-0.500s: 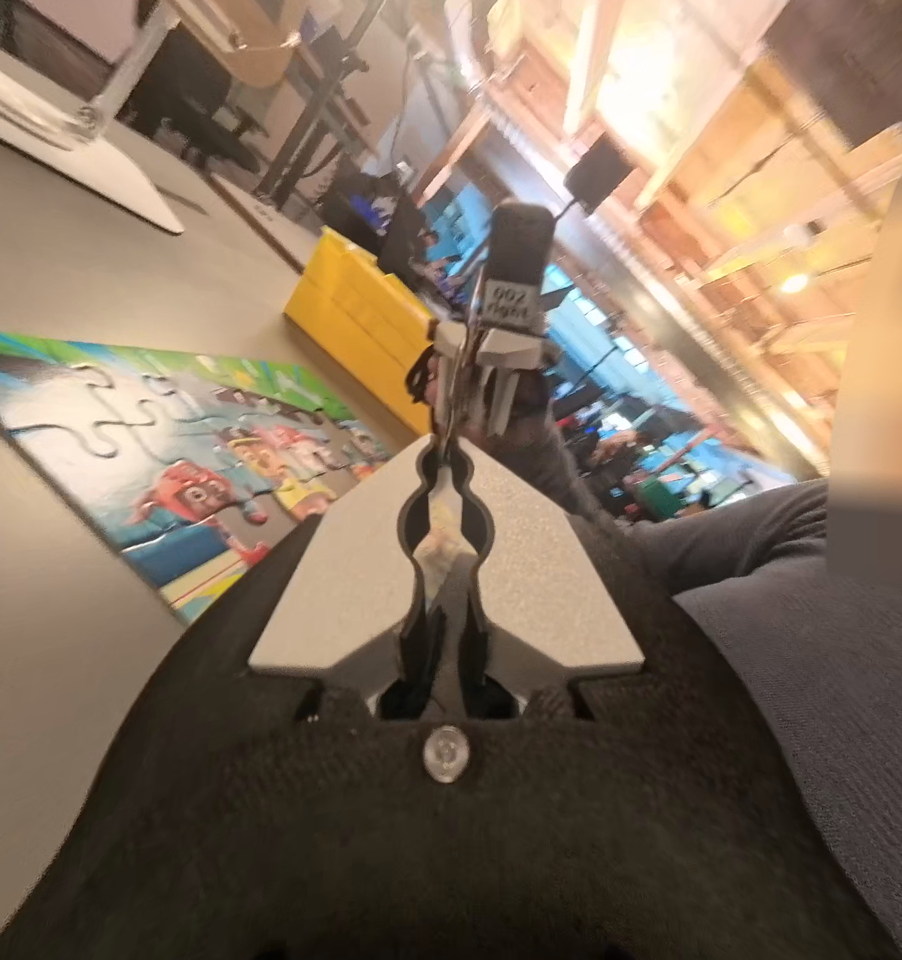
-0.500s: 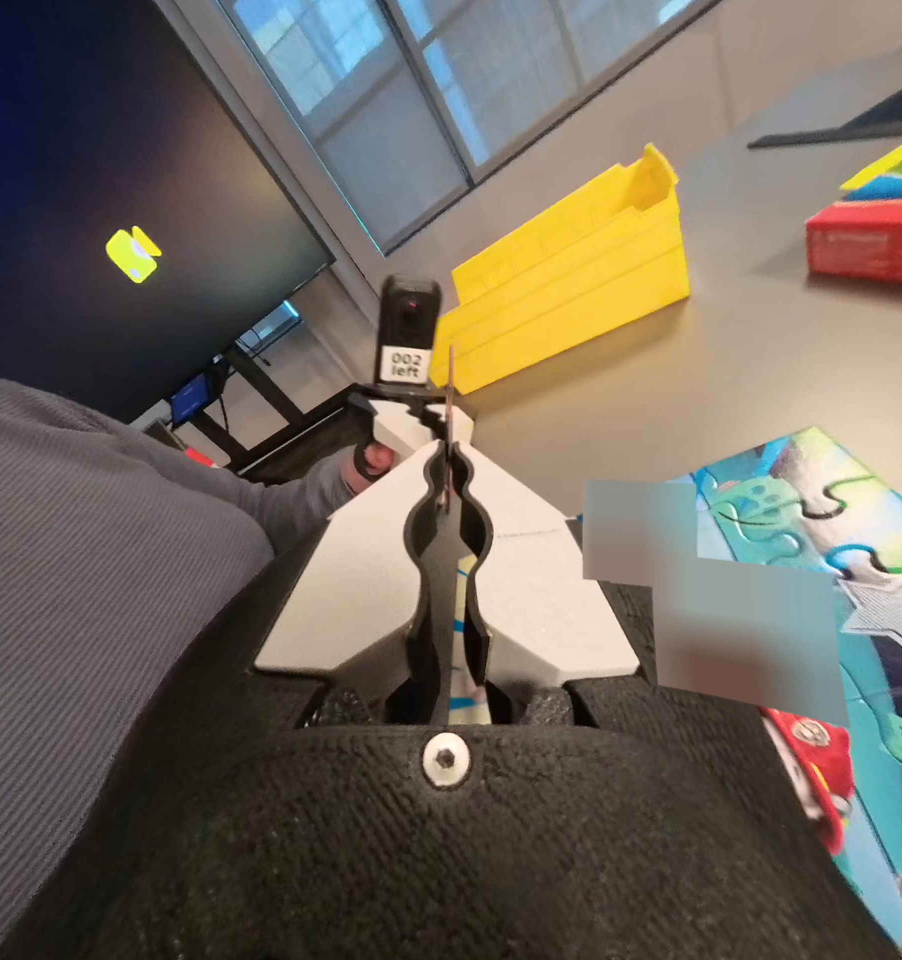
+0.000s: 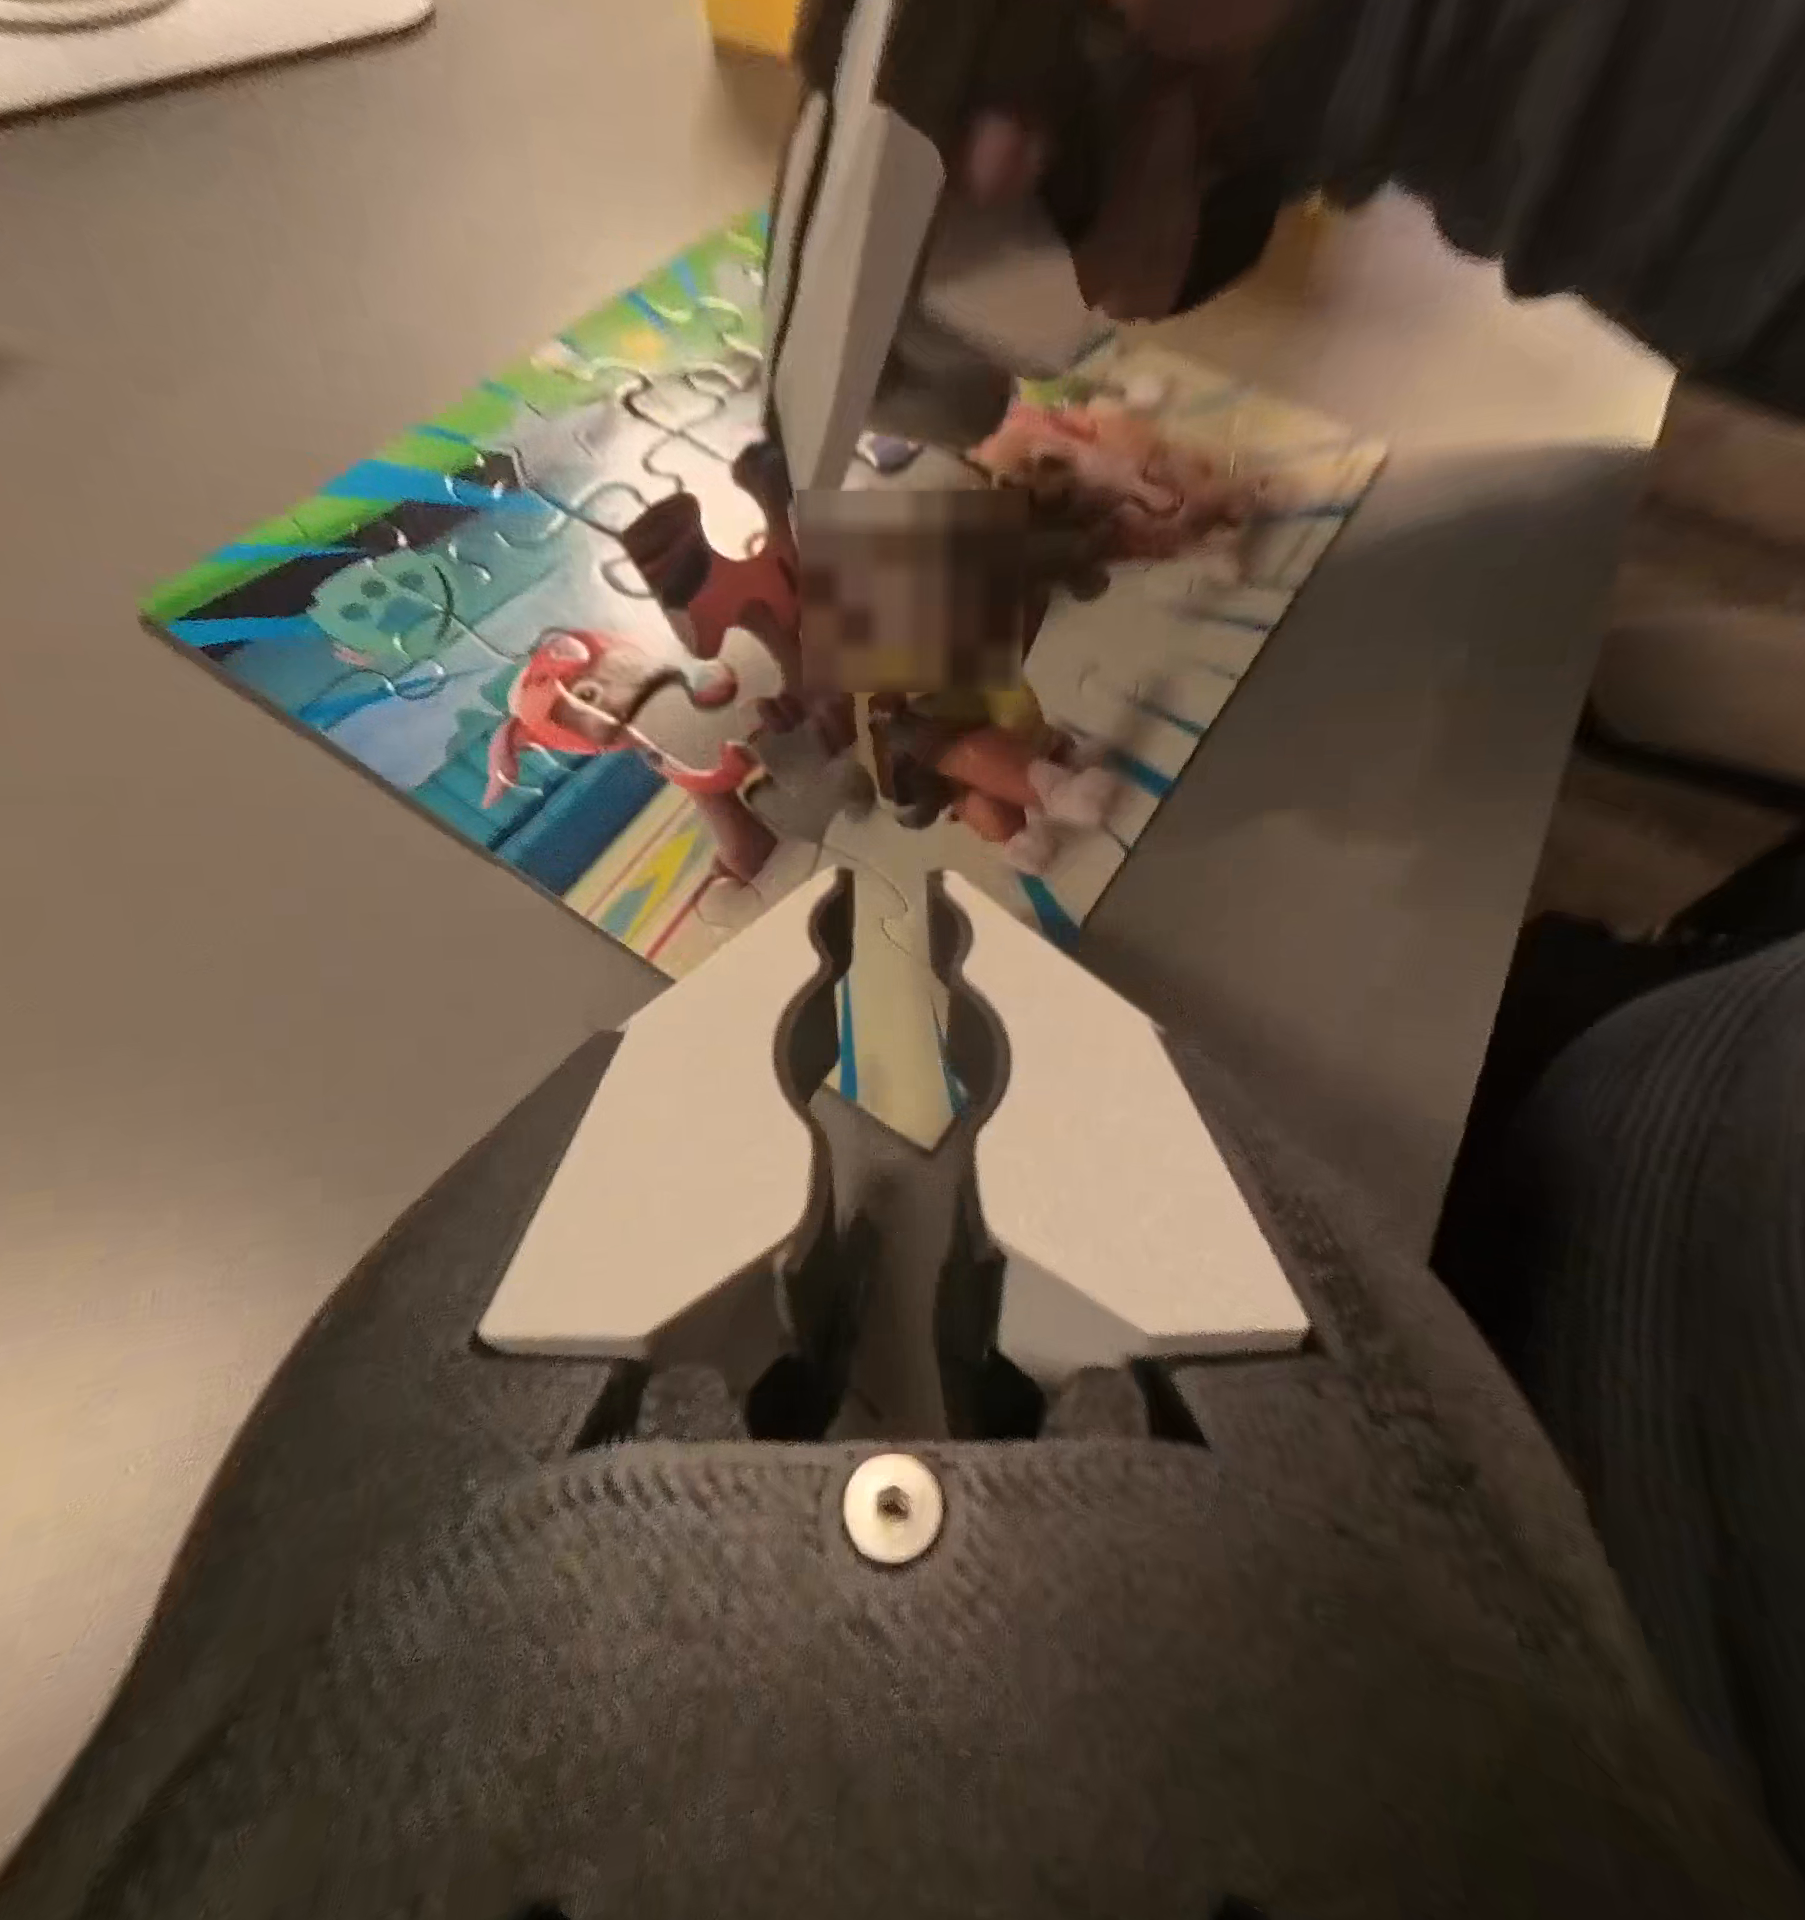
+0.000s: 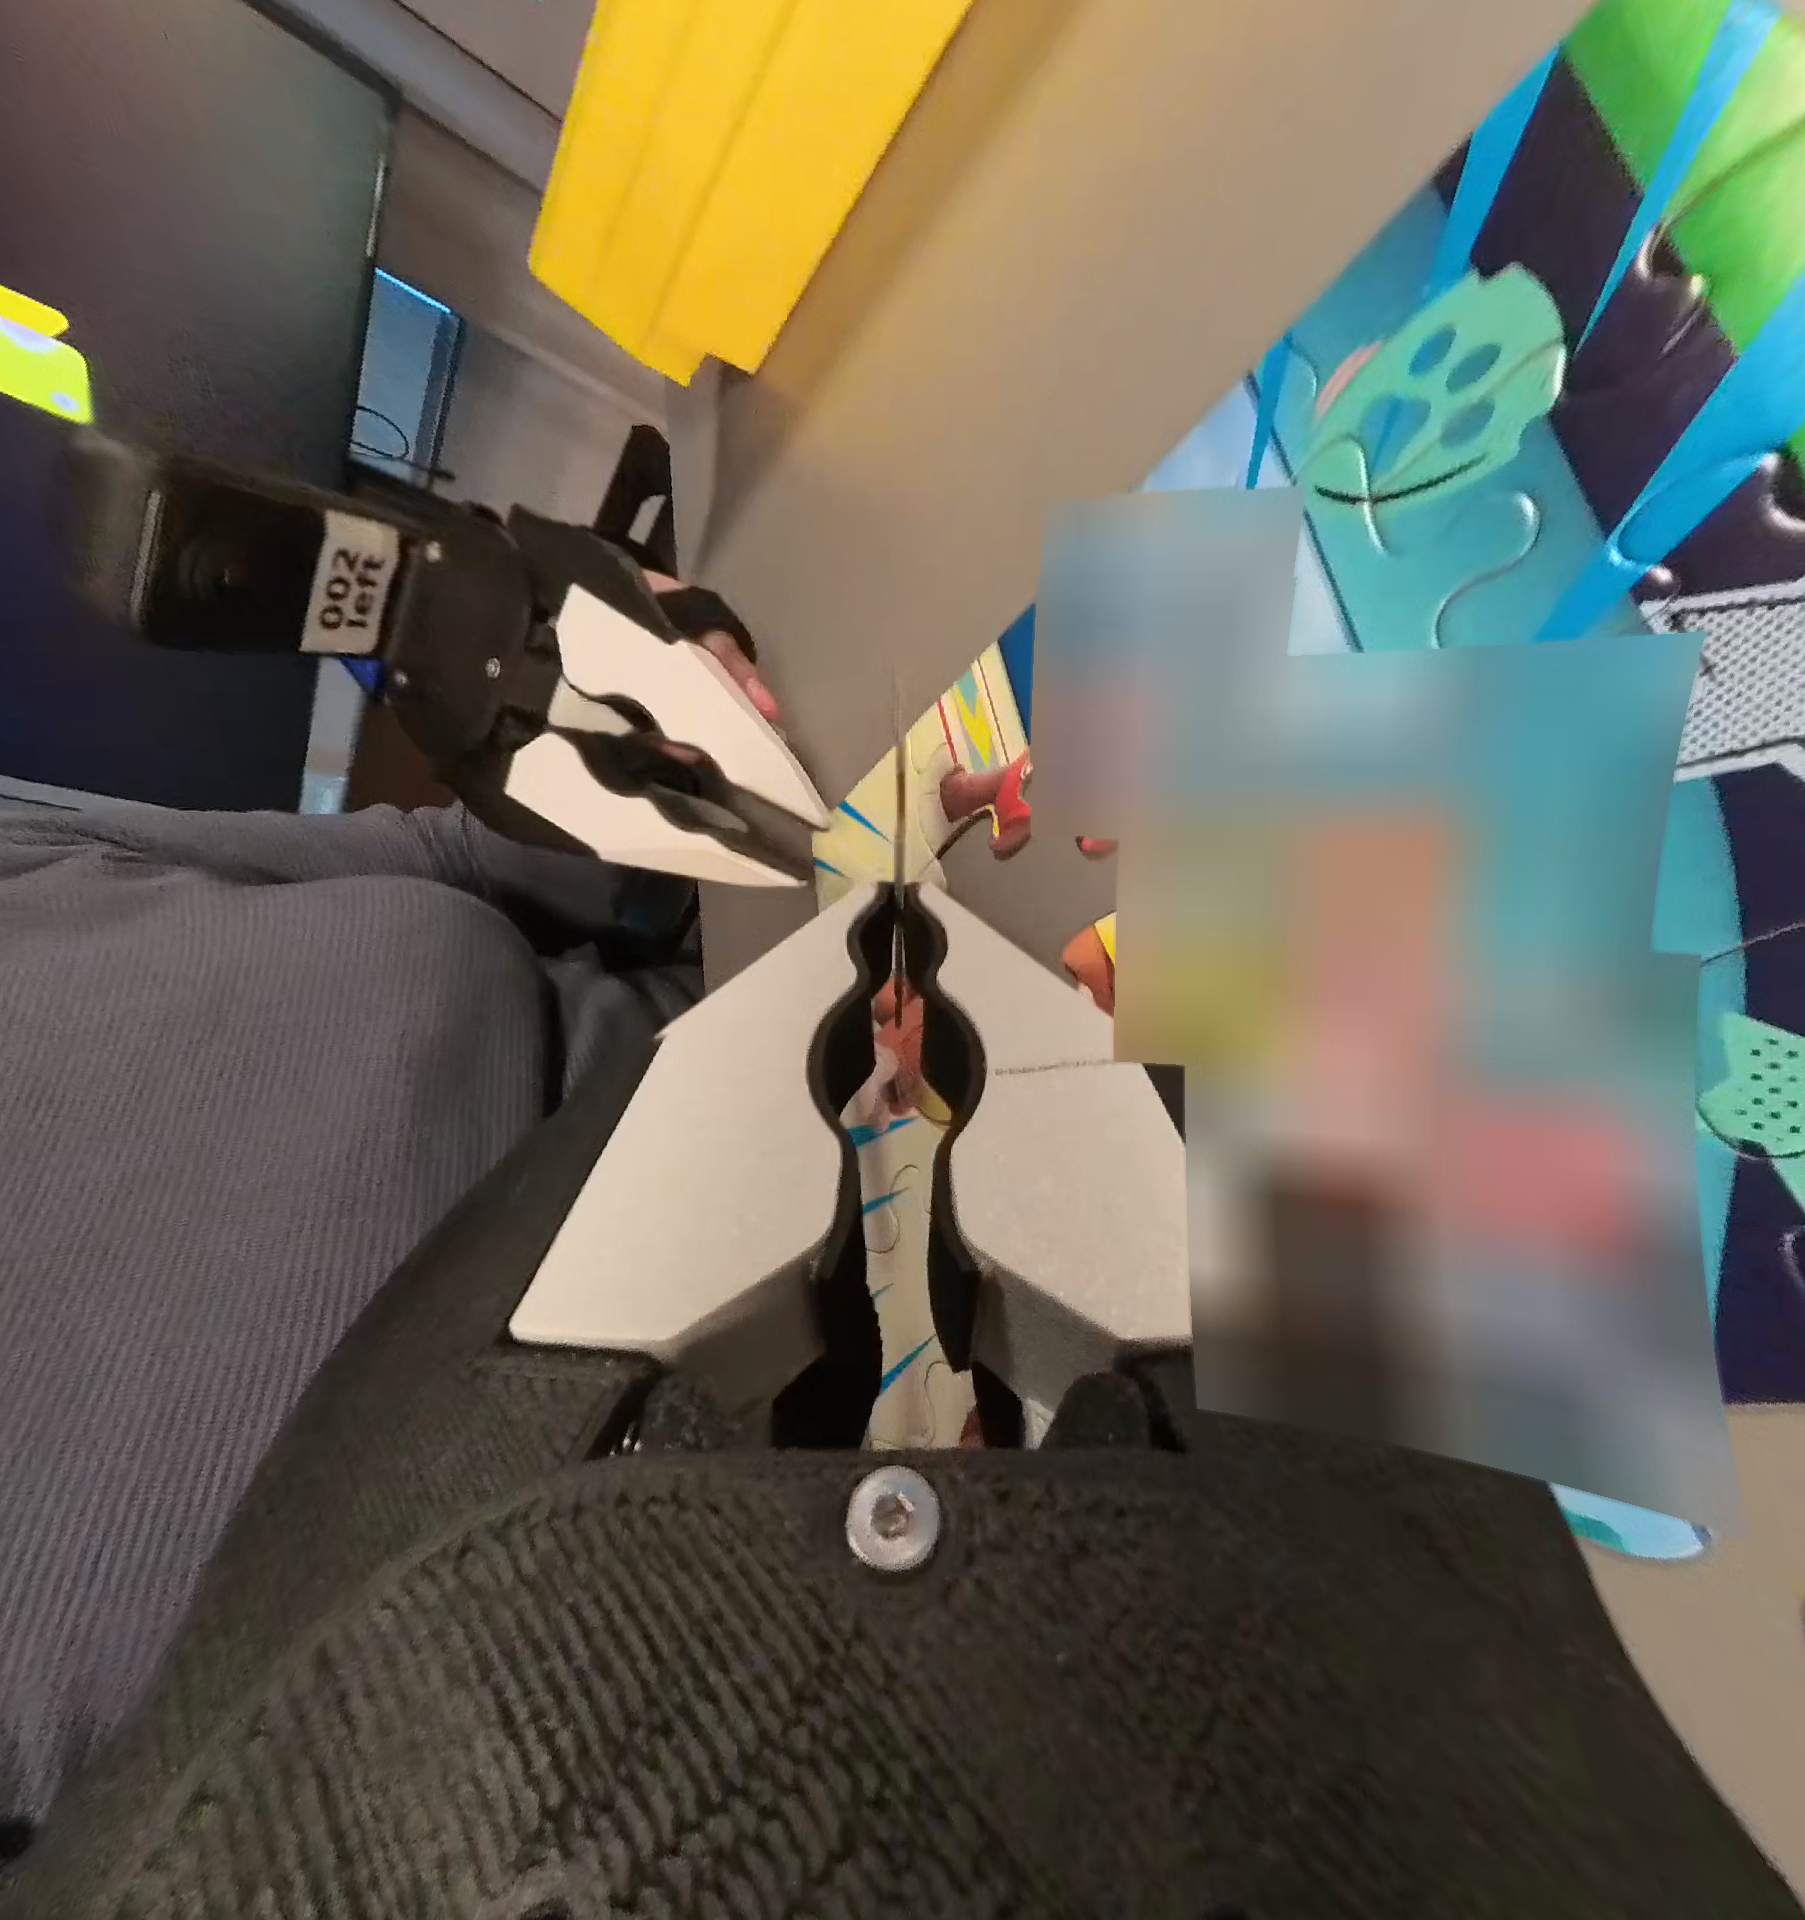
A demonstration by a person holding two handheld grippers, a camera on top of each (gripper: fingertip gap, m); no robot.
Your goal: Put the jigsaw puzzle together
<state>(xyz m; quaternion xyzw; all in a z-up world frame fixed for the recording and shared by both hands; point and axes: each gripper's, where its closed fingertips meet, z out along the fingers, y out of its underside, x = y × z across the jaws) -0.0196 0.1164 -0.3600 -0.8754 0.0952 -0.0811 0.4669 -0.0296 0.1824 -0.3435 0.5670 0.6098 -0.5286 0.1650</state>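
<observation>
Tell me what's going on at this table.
A person works two handheld tongs over a cartoon jigsaw puzzle on a grey table. The right tongs pinch a thin puzzle piece edge-on, beside an unfilled gap in the picture. The left tongs hover slightly open and bare by the puzzle's near corner.

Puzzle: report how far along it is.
Done: most of the puzzle lies joined on the table. In hand: the right gripper has its jaws shut on one piece, edge-on above it; the left gripper is open, holding nothing. Left: a grey gap shows among the pieces.
</observation>
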